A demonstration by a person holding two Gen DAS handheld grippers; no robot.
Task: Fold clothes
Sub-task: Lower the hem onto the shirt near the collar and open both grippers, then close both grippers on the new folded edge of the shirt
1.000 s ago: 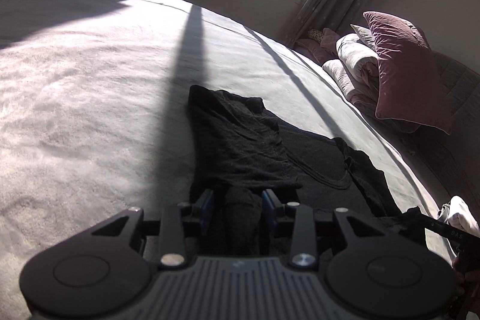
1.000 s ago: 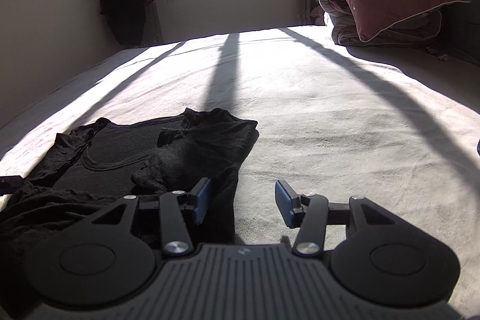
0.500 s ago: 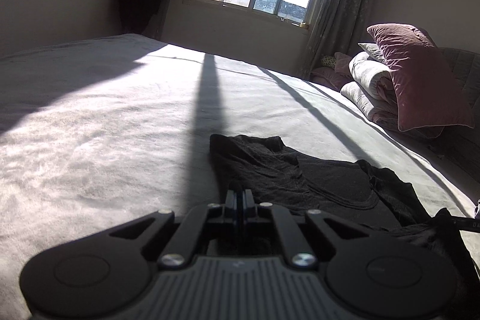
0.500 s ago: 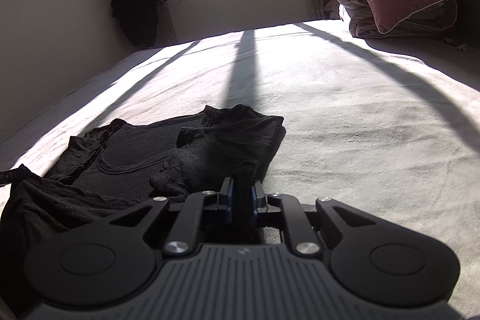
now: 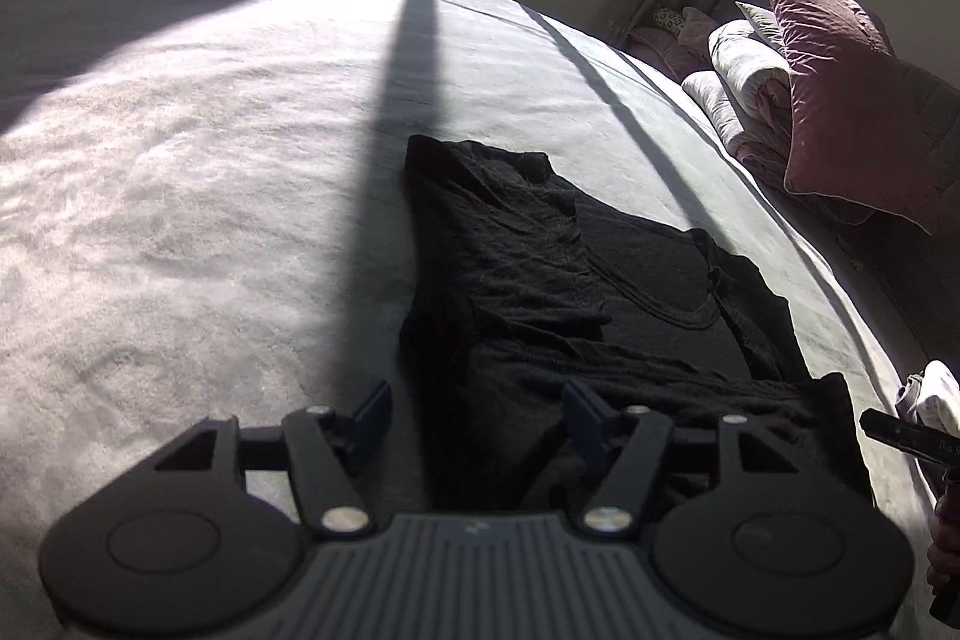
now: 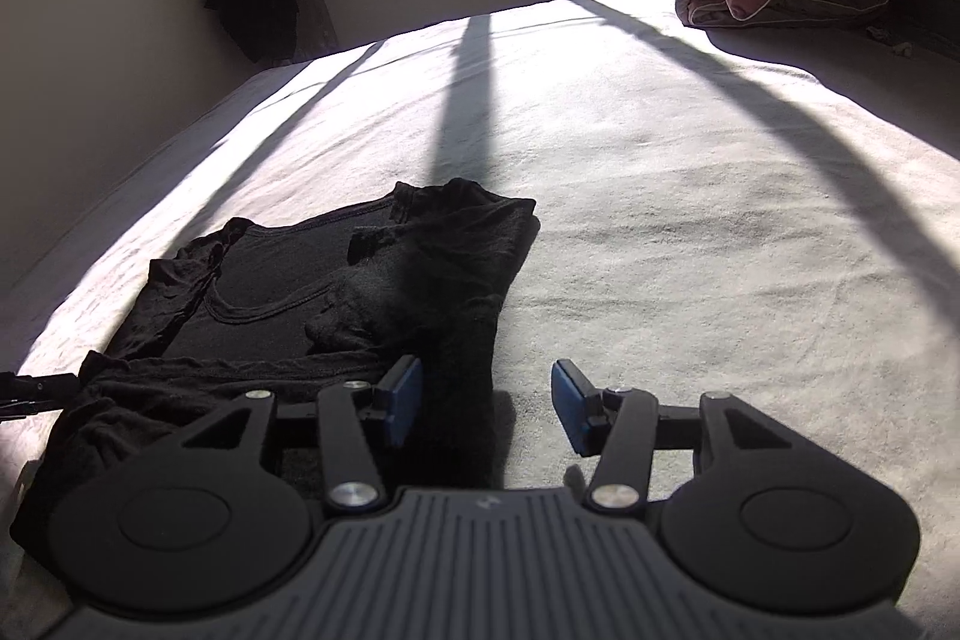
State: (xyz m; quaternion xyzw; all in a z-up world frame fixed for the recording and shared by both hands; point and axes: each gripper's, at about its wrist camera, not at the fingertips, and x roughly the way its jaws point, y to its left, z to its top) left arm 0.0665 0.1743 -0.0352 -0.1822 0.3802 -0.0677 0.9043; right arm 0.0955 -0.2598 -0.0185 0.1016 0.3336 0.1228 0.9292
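From the left wrist, the left hand-held gripper [image 5: 474,415] has just spread its jaws apart over the near edge of the black shirt [image 5: 540,280], which lies partly folded on the grey bed [image 5: 180,160], its cloth between the pads but not pinched. From the right wrist, the right hand-held gripper [image 6: 486,403] has likewise just opened, its jaws straddling the black shirt's [image 6: 336,292] right edge without clamping it

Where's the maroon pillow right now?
The maroon pillow leans on rolled bedding at the bed's right edge in the left wrist view, below the window.
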